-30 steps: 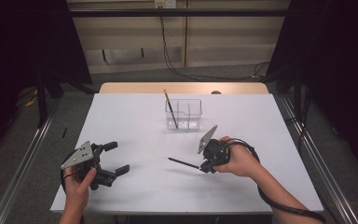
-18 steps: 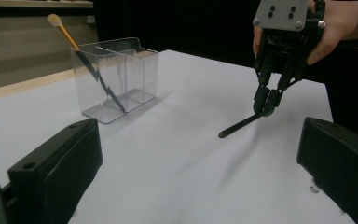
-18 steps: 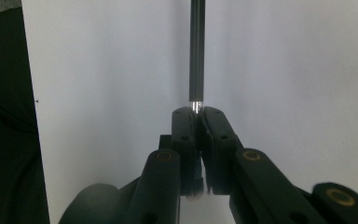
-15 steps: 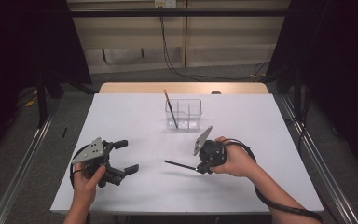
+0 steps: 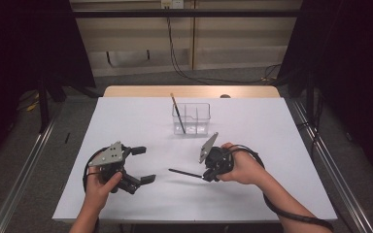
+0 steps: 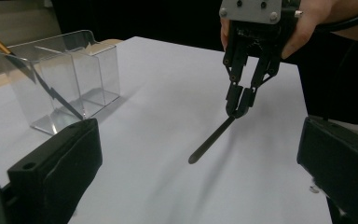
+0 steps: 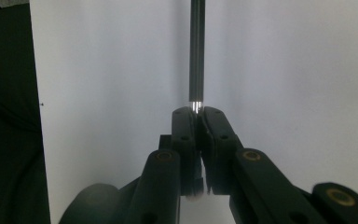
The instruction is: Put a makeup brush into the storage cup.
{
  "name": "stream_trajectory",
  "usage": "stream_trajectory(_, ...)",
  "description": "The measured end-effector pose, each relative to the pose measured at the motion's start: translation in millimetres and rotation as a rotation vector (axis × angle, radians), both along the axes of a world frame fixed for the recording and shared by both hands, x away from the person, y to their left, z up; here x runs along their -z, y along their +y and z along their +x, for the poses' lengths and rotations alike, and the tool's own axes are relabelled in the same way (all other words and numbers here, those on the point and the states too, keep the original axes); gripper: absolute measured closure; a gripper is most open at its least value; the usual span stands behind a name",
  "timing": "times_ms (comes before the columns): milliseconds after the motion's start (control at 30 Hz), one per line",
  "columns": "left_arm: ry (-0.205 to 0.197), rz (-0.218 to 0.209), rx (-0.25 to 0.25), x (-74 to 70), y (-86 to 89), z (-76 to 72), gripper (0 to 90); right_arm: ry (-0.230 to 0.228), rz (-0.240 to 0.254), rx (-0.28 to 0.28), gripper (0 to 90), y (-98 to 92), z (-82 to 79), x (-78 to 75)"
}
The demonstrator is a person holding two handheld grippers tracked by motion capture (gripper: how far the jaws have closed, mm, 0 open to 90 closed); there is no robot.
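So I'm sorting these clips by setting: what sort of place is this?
Probably a lab or recording booth rather than a home: a bare white table walled by black curtains, cables trailing along the floor, and only a clear plastic organizer set out as a prop.

Pen [image 5: 185, 173] before box [image 5: 192, 118] (on table [image 5: 291, 145])

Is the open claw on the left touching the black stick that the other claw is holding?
Apart. In the high view, white table shows between the left gripper and the black stick's tip; the right gripper alone grips it.
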State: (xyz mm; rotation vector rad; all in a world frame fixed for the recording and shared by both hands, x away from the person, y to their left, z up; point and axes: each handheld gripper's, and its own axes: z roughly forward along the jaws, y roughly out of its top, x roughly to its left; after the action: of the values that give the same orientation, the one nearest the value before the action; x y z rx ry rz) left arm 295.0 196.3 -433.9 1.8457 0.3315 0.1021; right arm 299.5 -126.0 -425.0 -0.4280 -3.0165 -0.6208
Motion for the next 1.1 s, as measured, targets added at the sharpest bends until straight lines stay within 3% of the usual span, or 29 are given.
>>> stream_trajectory(367, 0.025, 0.067, 0.055, -5.5, -21.7, 3.0, 0.0, 0.006, -0.002, -0.028, 84.4, 8.3, -4.0, -0.5)
stream_trajectory(667, 0.053, 0.177, 0.095, -13.9, -41.2, 6.2, 0.0, 0.001, 0.006, -0.029, 84.4, 8.0, -4.7, -1.7)
stream_trajectory(833, 0.048, 0.25, 0.126, -19.1, -53.6, 8.1, 0.0, 0.002, 0.005, -0.034, 84.4, 7.0, -5.1, -2.0)
stream_trajectory(1100, 0.055, 0.3, 0.158, -21.7, -66.0, 11.5, 0.0, -0.001, 0.009, -0.037, 84.4, 7.3, -5.9, -3.5)
